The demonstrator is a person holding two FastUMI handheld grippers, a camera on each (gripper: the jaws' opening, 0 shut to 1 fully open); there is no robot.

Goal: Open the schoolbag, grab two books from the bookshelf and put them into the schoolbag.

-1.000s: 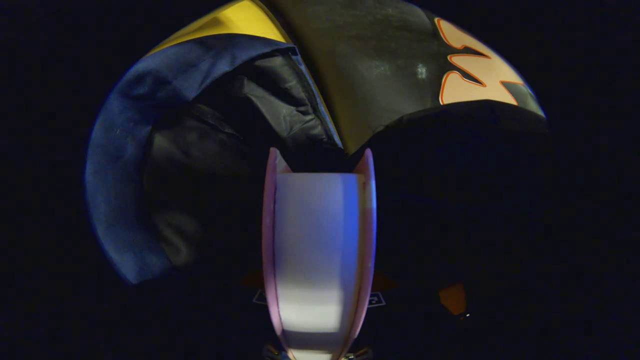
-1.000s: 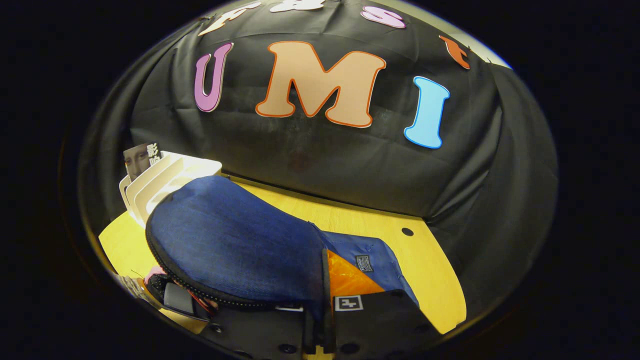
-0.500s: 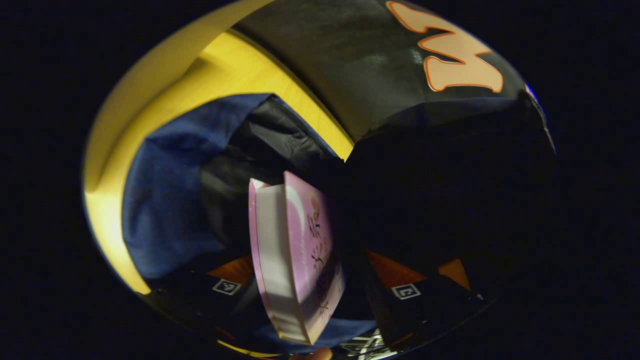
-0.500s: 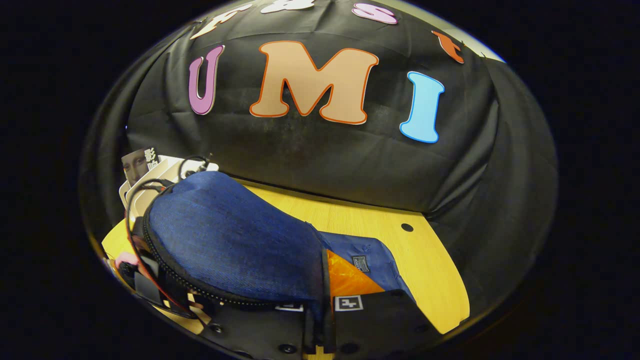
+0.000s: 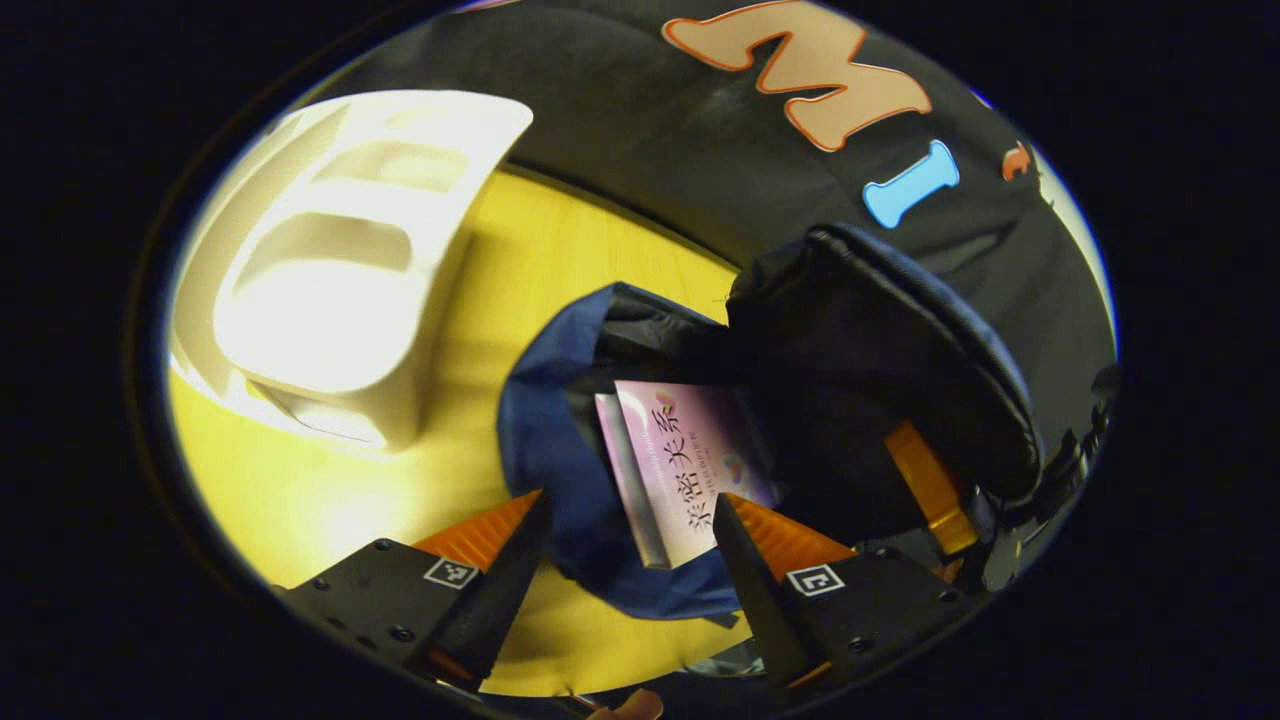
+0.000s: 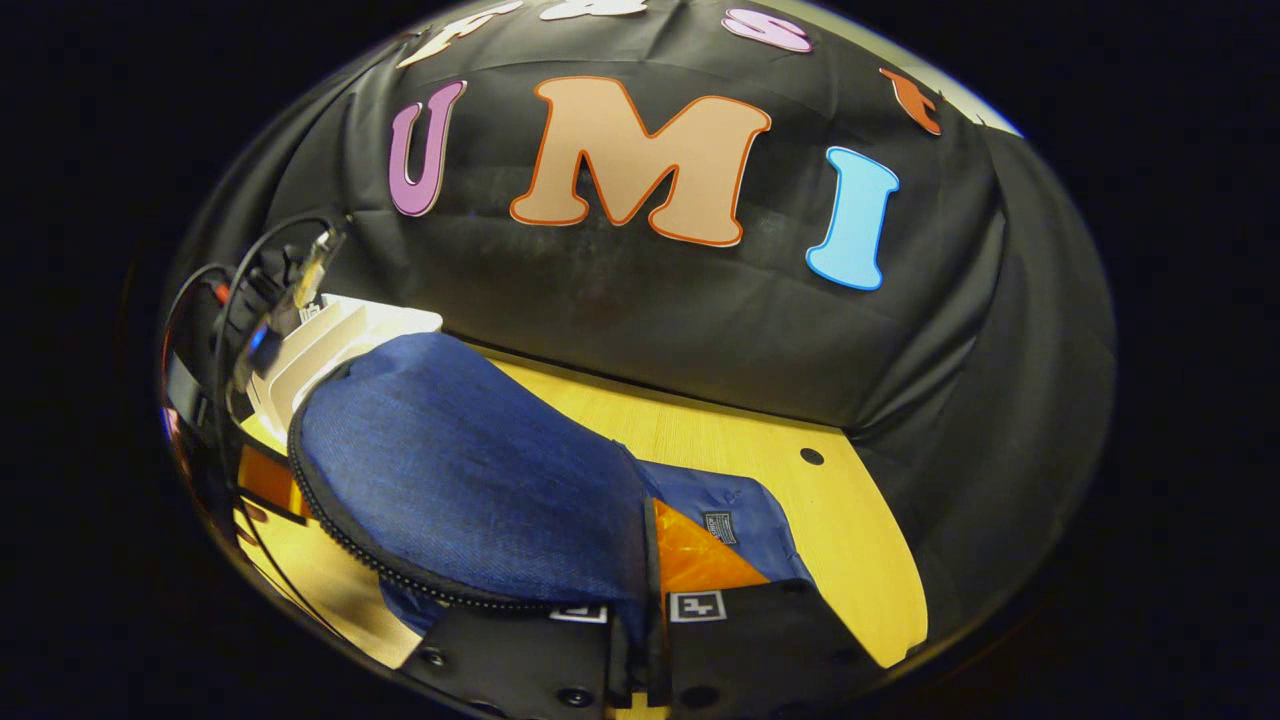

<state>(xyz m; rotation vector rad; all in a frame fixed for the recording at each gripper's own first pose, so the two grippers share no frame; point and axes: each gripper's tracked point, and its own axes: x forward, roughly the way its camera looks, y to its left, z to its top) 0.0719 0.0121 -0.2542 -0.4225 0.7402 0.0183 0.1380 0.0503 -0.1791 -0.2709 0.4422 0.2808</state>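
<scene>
The blue schoolbag lies open on the yellow table, and a pink book rests inside its dark-lined mouth. My left gripper hovers just in front of the bag, open, with nothing between its fingers. The bag's flap is lifted, and my right gripper is shut on its zippered edge. That flap also shows from its dark underside in the left gripper view. The white bookshelf stands to the left of the bag, its slots seen from the end.
The yellow table runs to the black cloth wall behind. In the right gripper view the left gripper's body and cables show at the far left, in front of the bookshelf. A small hole marks the tabletop.
My left gripper let go of the pink book inside the bag, opened, and drew back out, so the bookshelf has come into its view. The right gripper kept the flap up.
</scene>
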